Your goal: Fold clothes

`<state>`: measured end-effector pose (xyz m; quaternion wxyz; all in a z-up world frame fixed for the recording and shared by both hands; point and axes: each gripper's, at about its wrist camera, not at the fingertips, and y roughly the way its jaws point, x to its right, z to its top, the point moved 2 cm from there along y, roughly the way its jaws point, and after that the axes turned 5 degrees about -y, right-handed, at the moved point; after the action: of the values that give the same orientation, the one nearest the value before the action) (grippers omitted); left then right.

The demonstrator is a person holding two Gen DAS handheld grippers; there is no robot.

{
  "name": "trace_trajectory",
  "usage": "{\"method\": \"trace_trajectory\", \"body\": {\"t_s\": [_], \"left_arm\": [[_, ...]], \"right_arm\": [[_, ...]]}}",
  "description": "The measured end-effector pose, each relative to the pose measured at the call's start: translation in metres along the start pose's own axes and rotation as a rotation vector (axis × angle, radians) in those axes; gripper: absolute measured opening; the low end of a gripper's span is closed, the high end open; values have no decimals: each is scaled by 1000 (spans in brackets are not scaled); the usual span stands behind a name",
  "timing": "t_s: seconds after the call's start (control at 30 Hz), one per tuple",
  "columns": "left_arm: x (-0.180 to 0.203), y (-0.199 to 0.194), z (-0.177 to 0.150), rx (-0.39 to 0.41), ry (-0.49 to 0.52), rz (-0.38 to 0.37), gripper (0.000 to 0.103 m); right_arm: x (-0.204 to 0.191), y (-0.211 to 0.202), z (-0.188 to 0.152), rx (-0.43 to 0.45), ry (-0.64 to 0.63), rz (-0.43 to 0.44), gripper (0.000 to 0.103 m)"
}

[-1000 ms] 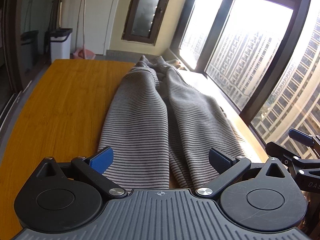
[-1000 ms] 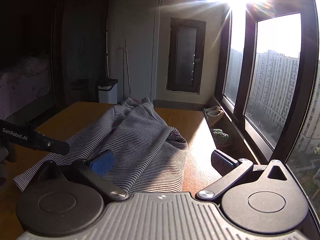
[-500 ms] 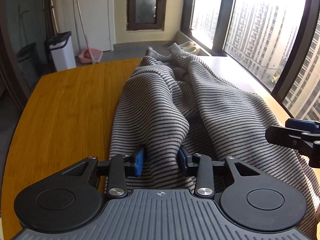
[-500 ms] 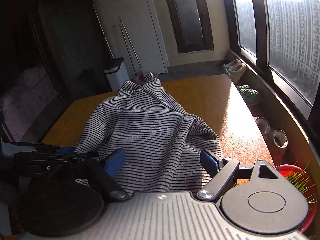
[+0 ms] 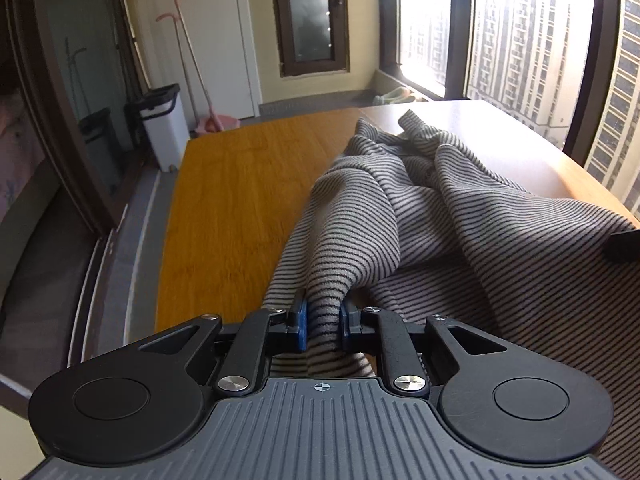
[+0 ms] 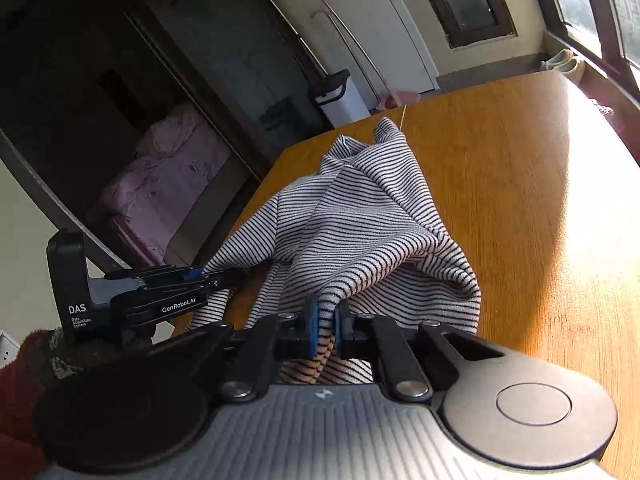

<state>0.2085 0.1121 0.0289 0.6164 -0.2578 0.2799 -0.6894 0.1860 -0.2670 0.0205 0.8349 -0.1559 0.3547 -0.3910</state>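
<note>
A white bin (image 5: 166,132) with a black lid stands on the floor past the far end of the wooden table (image 5: 240,200), a darker bin (image 5: 98,148) beside it; what either holds cannot be seen. A pink dustpan (image 5: 218,123) and long-handled broom (image 5: 196,60) lean by the white door behind them.

On the table lies the striped garment (image 5: 460,208), grey with dark bands, bunched into folds along the window side, its near edge lifted off the wood. The left gripper (image 5: 323,326) is clamped on a pinched ridge of that cloth, blue pads (image 5: 301,322) pressing from both sides. The right gripper (image 6: 325,326) is likewise closed on a fold at the garment's other near corner, fabric squeezed between its pads (image 6: 311,326). From the right wrist view the left gripper (image 6: 192,280) shows side-on, held by a hand in a dark red sleeve (image 6: 24,364). Tall windows (image 5: 520,40) look out on apartment towers; sunlight falls across the tabletop. Through a dark doorway a bed with pink bedding (image 6: 160,172) is visible.

A second ago both sets of jaws stood wide above flat cloth; the left closed first, the right's have just been closing, cloth between them, and the garment is now gathered and raised at both grips.
</note>
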Motion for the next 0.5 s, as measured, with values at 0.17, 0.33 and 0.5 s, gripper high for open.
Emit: {"method": "trace_trajectory", "body": {"t_s": [0.17, 0.33, 0.5], "left_arm": [[-29, -15, 8, 44, -56, 54, 18], [-24, -27, 9, 67, -102, 2, 28], [-8, -66, 7, 130, -166, -131, 66]], "right_arm": [[25, -25, 27, 98, -49, -295, 9], [14, -32, 30, 105, -271, -556, 15], [-26, -35, 28, 114, -447, -503, 53]]}}
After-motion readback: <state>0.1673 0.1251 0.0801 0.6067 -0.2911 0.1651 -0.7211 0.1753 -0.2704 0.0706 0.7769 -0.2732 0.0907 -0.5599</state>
